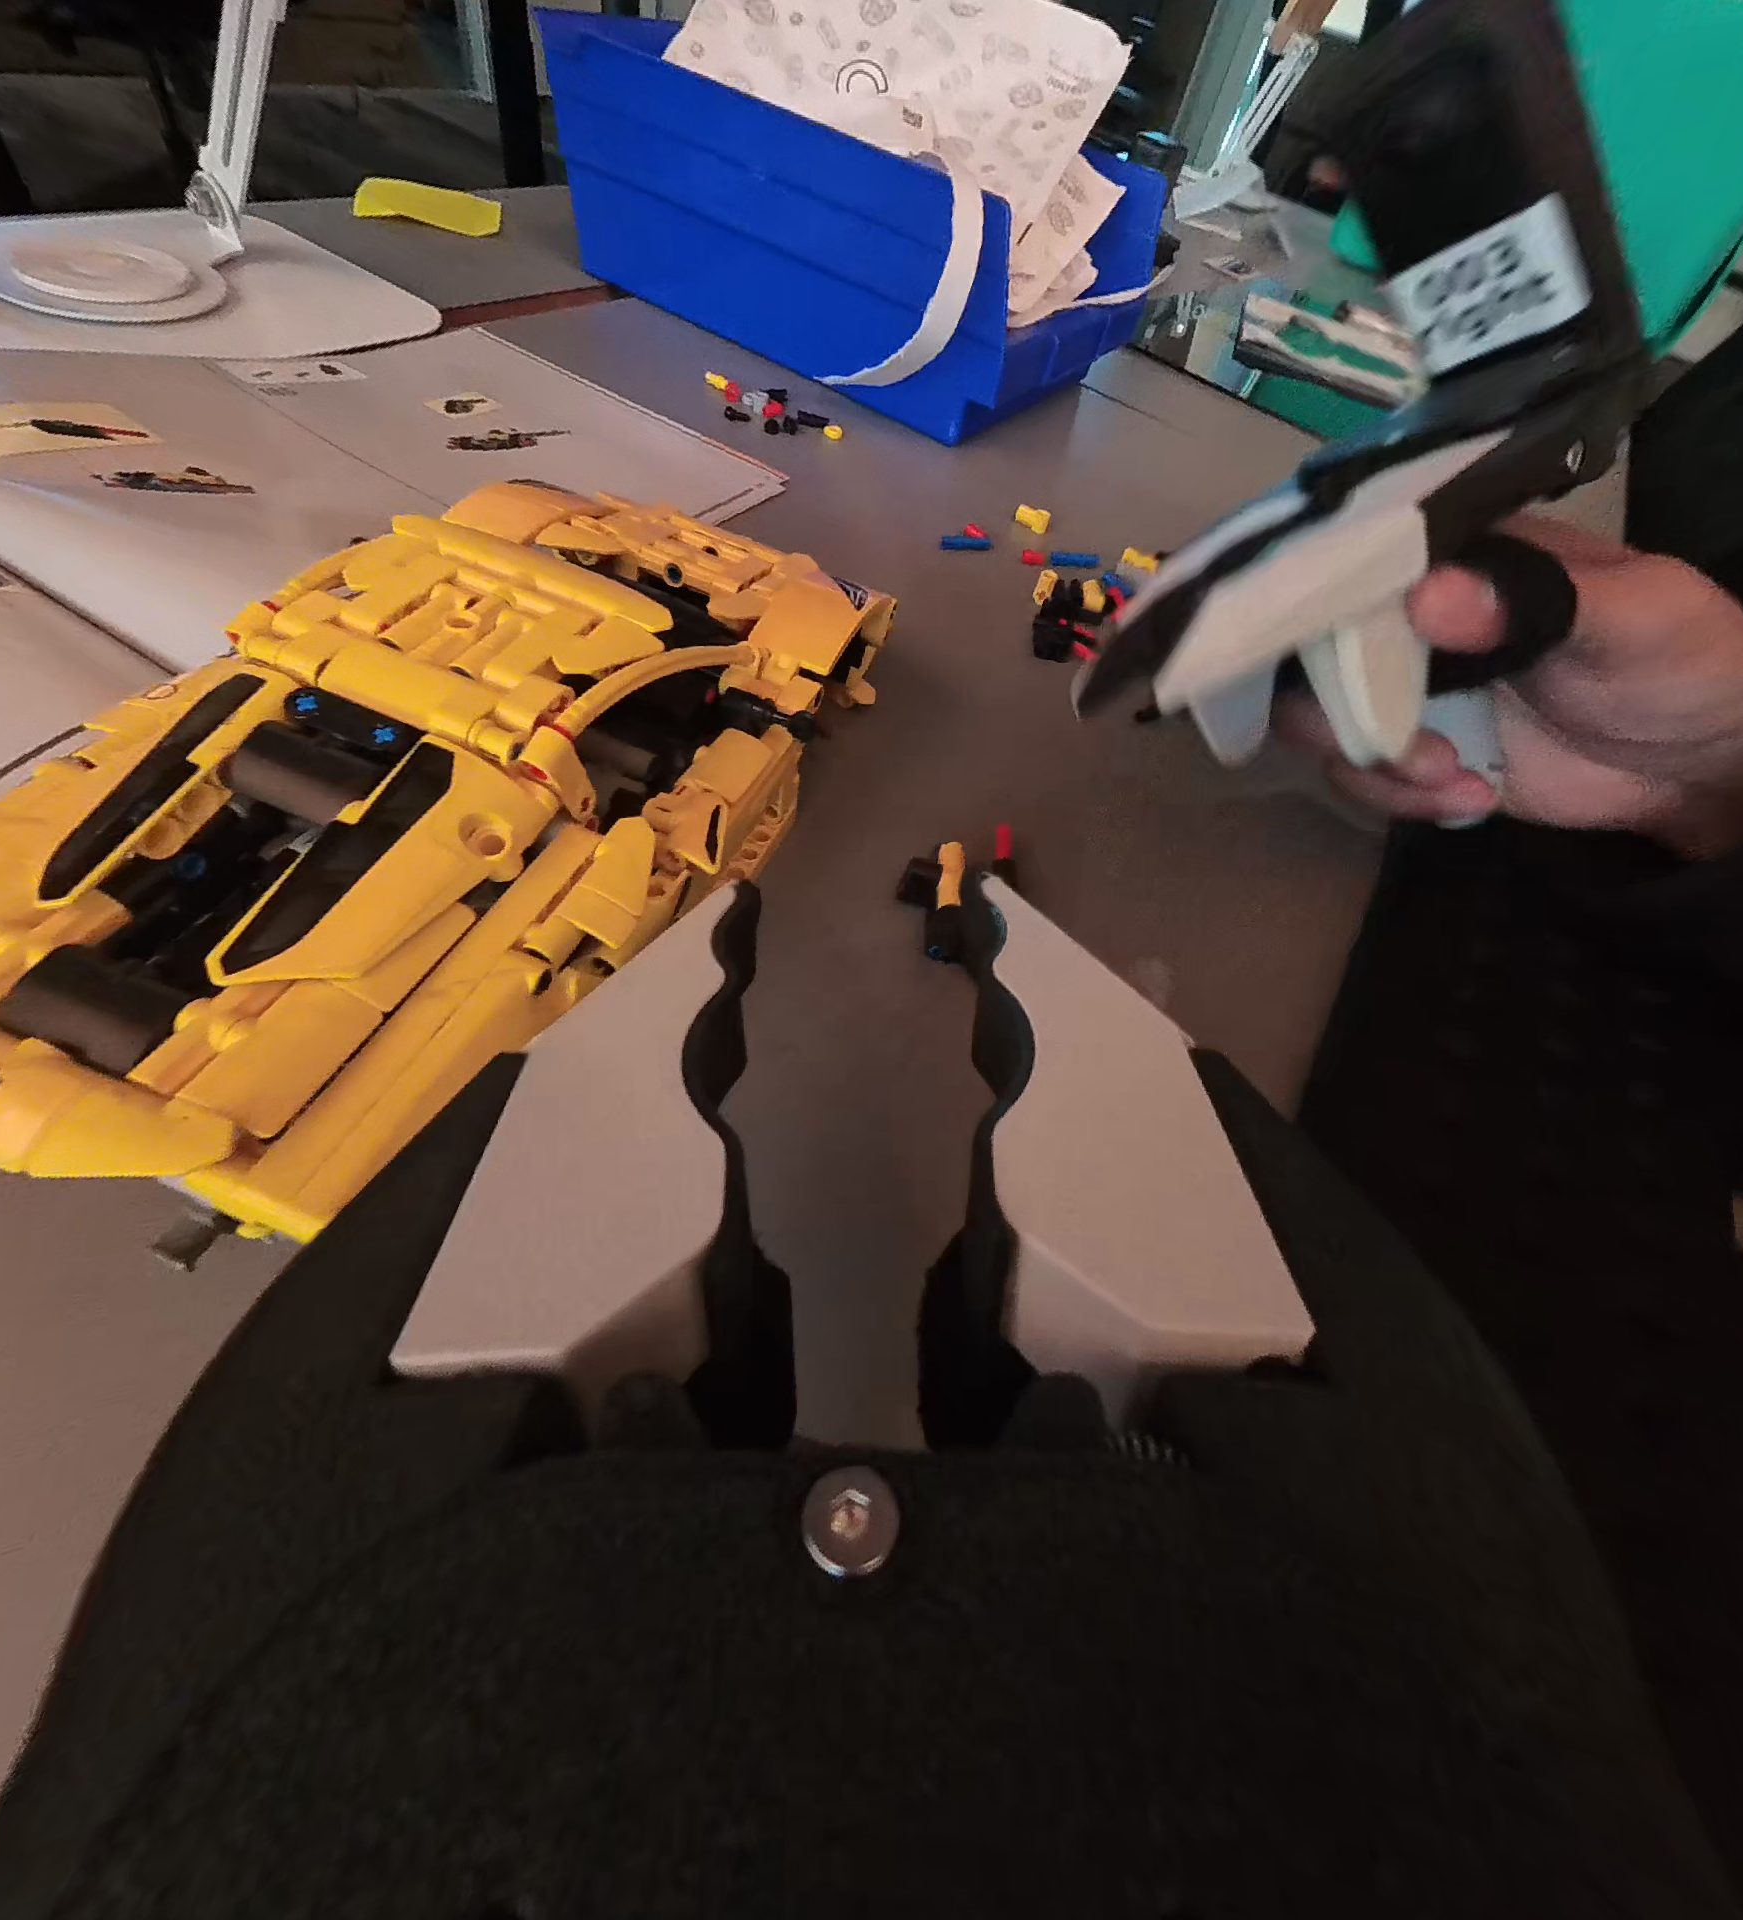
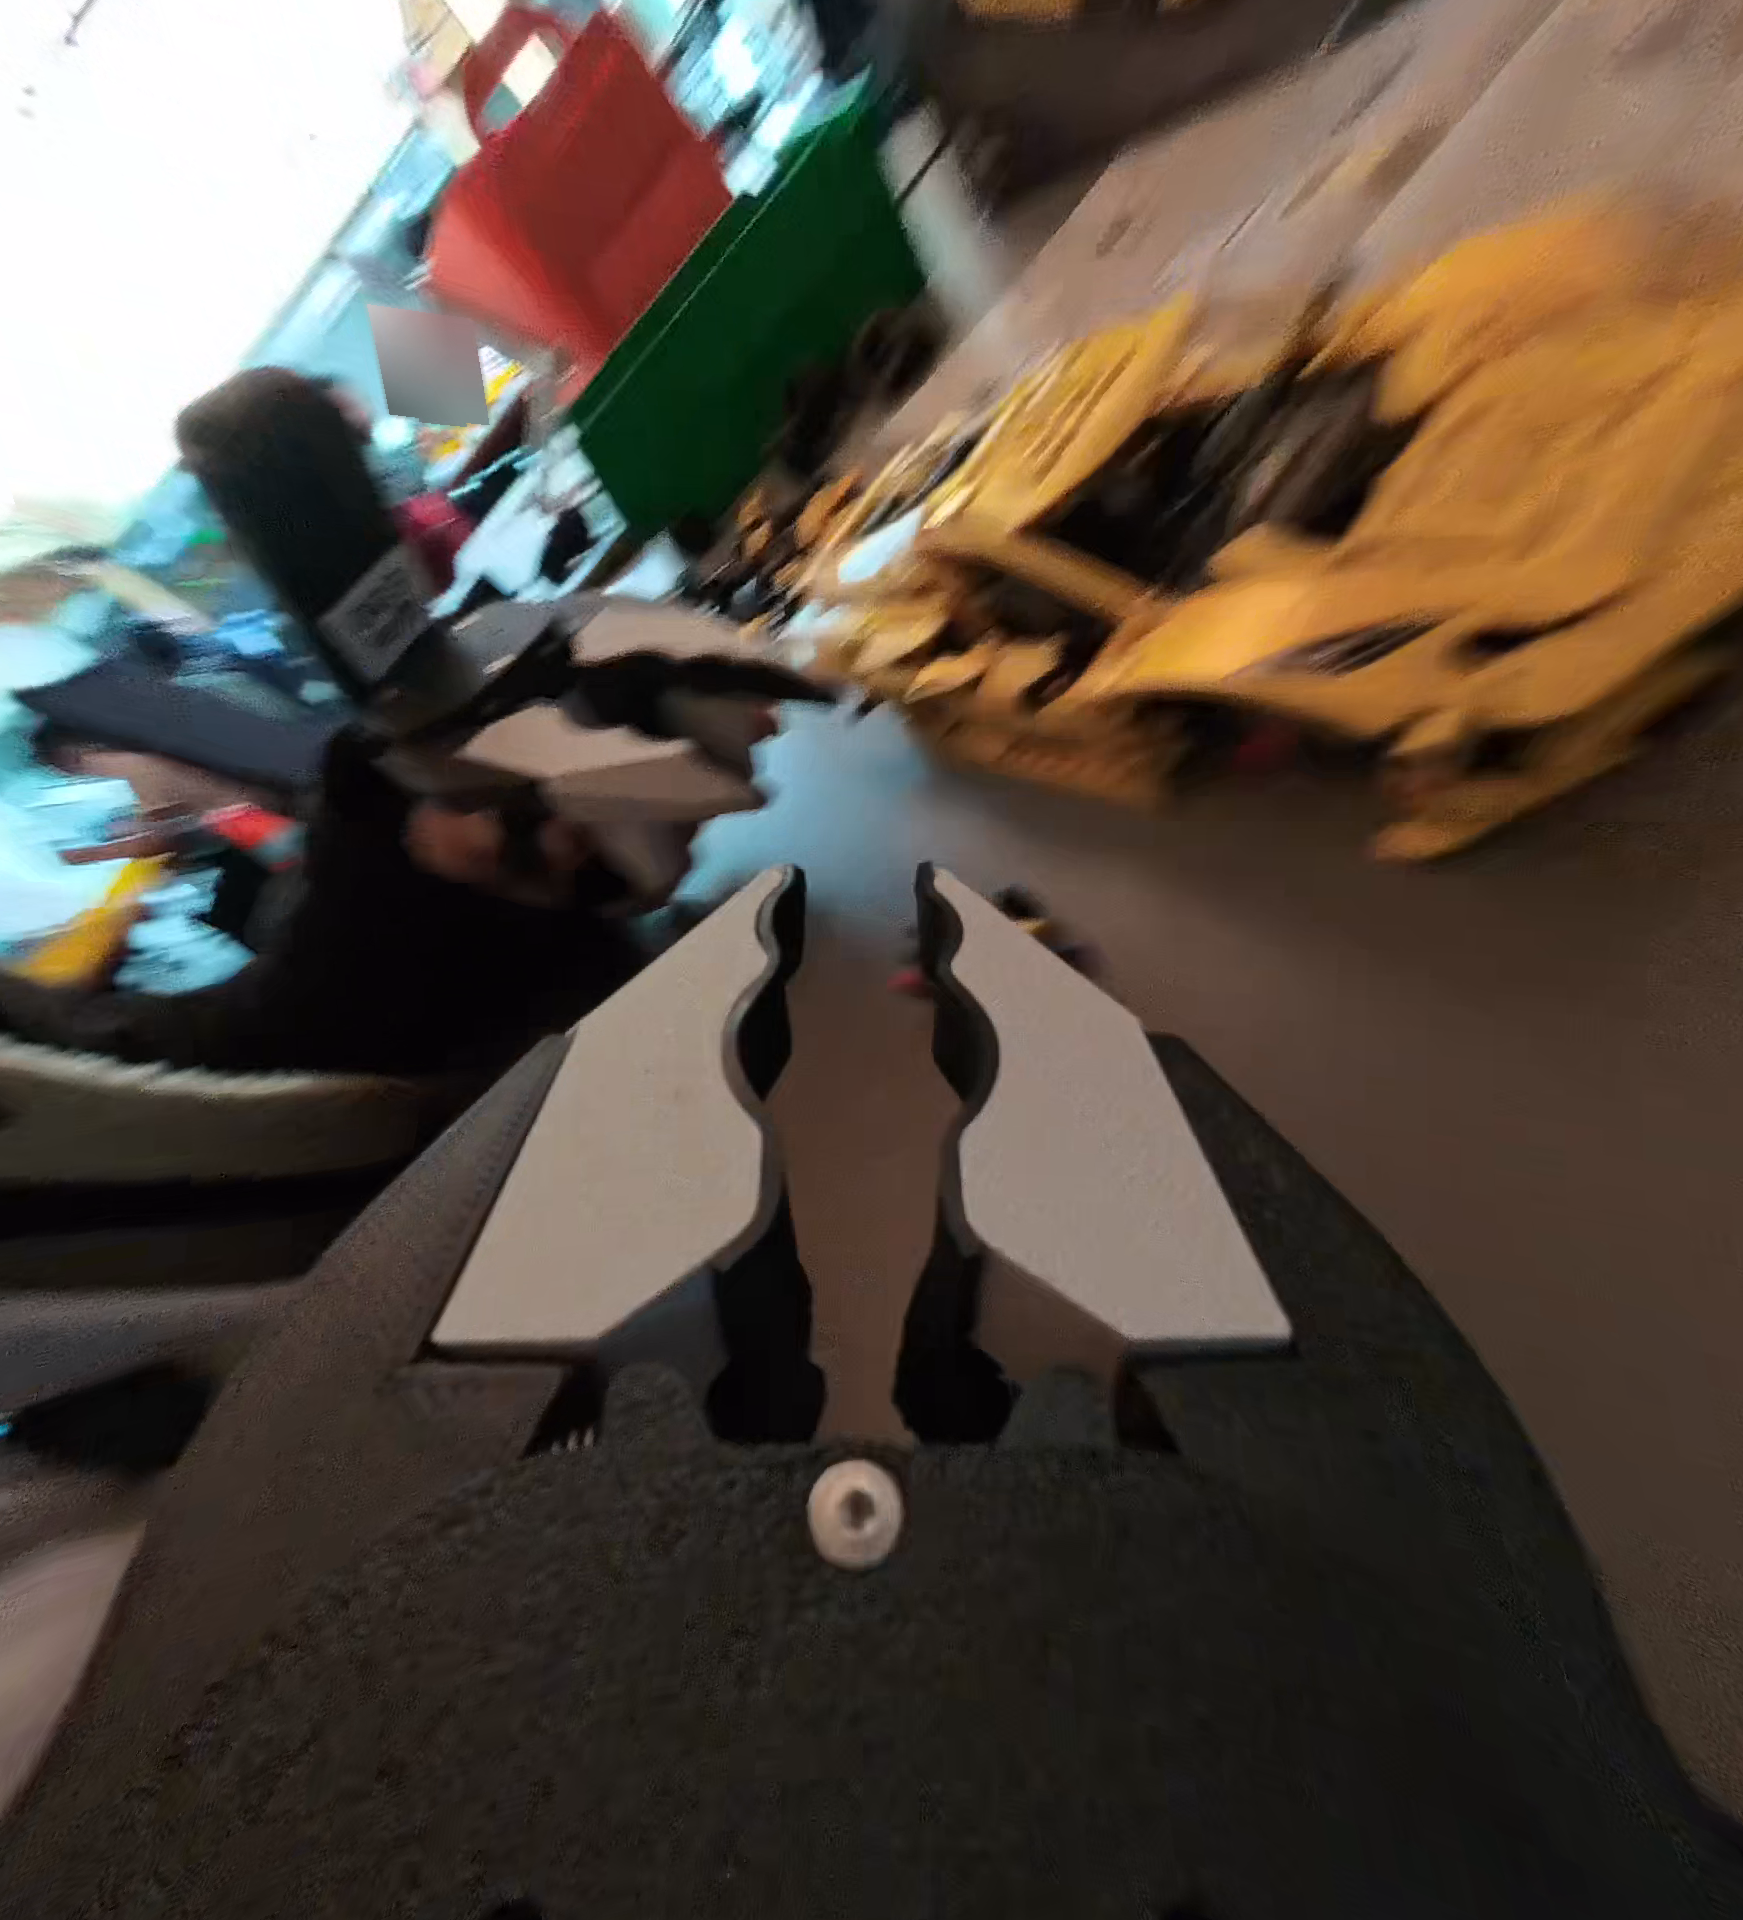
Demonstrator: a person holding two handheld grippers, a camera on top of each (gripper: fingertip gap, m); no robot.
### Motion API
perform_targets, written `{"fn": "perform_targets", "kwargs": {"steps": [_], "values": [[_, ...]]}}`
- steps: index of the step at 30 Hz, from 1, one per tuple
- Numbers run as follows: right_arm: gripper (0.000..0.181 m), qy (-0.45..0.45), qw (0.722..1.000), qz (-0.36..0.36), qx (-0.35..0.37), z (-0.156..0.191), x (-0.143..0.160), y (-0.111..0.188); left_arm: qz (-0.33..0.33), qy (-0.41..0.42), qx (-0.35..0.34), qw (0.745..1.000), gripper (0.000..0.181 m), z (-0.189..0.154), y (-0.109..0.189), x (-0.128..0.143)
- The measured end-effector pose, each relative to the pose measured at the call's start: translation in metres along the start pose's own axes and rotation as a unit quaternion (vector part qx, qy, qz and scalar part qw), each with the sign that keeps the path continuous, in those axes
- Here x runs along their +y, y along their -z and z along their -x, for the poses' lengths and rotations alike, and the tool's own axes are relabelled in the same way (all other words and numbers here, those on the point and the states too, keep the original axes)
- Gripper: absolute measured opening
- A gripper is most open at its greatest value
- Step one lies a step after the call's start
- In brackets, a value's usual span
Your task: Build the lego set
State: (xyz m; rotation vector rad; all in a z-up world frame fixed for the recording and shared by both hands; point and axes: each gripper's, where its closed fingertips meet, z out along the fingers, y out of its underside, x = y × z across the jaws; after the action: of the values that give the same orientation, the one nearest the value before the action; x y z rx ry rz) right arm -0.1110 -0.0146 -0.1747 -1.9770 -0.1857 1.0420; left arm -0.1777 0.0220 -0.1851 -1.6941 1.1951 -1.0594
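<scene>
The yellow toy car (image 1: 358, 821) lies on the grey bench (image 1: 1106, 790), partly over the open instruction booklet (image 1: 254, 457). The left claw (image 1: 862, 899) hangs just beside the car's near corner, its jaws apart with only bare bench between them. Right at its right fingertip lies a small clump of black, yellow and red pieces (image 1: 950, 883), close enough that touching cannot be ruled out.

Farther from the car, toward the person's hand (image 1: 1594, 707), a pile of small loose parts (image 1: 1075, 592) is scattered on the bench. The right claw (image 1: 1116, 696), held in that hand, points down at the near edge of this pile; in its own view the right claw (image 2: 859, 883) shows a narrow gap between the jaws and nothing held.

Behind the car stands a blue bin (image 1: 794, 229) with crumpled printed paper (image 1: 950, 94) sticking out. A second, smaller scatter of tiny parts (image 1: 773, 405) lies between the bin and the car. A white stand base (image 1: 150, 281) sits beyond the booklet.

The right wrist view is badly blurred; the car (image 2: 1314, 582) shows as a yellow smear, with the left claw (image 2: 789, 727) just beside it.
</scene>
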Motion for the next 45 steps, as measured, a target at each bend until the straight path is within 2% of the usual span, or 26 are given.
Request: {"fn": "perform_targets", "kwargs": {"steps": [2, 5, 7, 9, 10, 12, 15, 18, 20, 21, 24, 27, 31, 36, 39, 42, 45], "values": [[0.026, 0.082, 0.992, -0.061, 0.073, -0.019, -0.021, 0.018, 0.005, -0.003, -0.004, 1.000, 0.038, 0.002, 0.001, 0.001], [0.031, 0.152, 0.972, -0.111, 0.138, -0.025, -0.038, 0.030, -0.010, 0.010, -0.003, 1.000, 0.038, 0.004, 0.005, -0.005], [0.037, 0.166, 0.968, -0.103, 0.160, -0.029, -0.035, 0.029, -0.017, 0.027, -0.014, 0.999, 0.038, 0.011, 0.010, -0.009], [0.045, 0.172, 0.964, -0.096, 0.180, -0.033, -0.034, 0.028, -0.009, 0.034, -0.028, 0.999, 0.022, 0.024, 0.019, -0.009], [0.048, 0.178, 0.961, -0.096, 0.190, -0.036, -0.034, 0.028, -0.011, 0.039, -0.030, 0.999, 0.020, 0.030, 0.024, -0.009], [0.050, 0.186, 0.956, -0.090, 0.210, -0.044, -0.032, 0.029, -0.033, 0.050, -0.003, 0.998, 0.021, 0.032, 0.034, -0.016], [0.055, 0.167, 0.961, -0.067, 0.210, -0.052, -0.024, 0.022, -0.051, 0.083, 0.065, 0.993, 0.035, 0.024, 0.045, -0.021], [0.051, 0.159, 0.963, -0.067, 0.206, -0.054, -0.026, 0.021, -0.070, 0.109, 0.089, 0.988, 0.041, 0.023, 0.049, -0.029], [0.048, 0.153, 0.964, -0.077, 0.204, -0.055, -0.029, 0.023, -0.065, 0.116, 0.074, 0.988, 0.051, 0.029, 0.046, -0.028], [0.046, 0.147, 0.964, -0.082, 0.205, -0.056, -0.030, 0.025, -0.063, 0.103, 0.036, 0.992, 0.054, 0.040, 0.045, -0.026], [0.044, 0.120, 0.968, -0.097, 0.198, -0.058, -0.032, 0.030, -0.101, 0.056, -0.083, 0.990, 0.053, 0.073, 0.054, -0.036], [0.043, 0.104, 0.971, -0.109, 0.187, -0.056, -0.034, 0.032, -0.117, 0.086, -0.131, 0.981, 0.051, 0.097, 0.069, -0.041], [0.042, 0.109, 0.970, -0.109, 0.188, -0.055, -0.034, 0.033, -0.133, 0.138, -0.103, 0.976, 0.035, 0.102, 0.075, -0.042], [0.040, 0.112, 0.971, -0.103, 0.186, -0.055, -0.033, 0.030, -0.101, 0.139, -0.103, 0.980, 0.035, 0.100, 0.065, -0.029], [0.040, 0.121, 0.967, -0.106, 0.199, -0.057, -0.037, 0.032, -0.116, 0.139, -0.076, 0.980, 0.033, 0.090, 0.061, -0.032], [0.045, 0.132, 0.954, -0.114, 0.245, -0.069, -0.043, 0.041, -0.126, 0.103, -0.063, 0.985, 0.034, 0.079, 0.057, -0.035], [0.050, 0.141, 0.944, -0.125, 0.272, -0.073, -0.047, 0.049, -0.077, 0.068, -0.084, 0.991, 0.034, 0.077, 0.052, -0.022]]}}
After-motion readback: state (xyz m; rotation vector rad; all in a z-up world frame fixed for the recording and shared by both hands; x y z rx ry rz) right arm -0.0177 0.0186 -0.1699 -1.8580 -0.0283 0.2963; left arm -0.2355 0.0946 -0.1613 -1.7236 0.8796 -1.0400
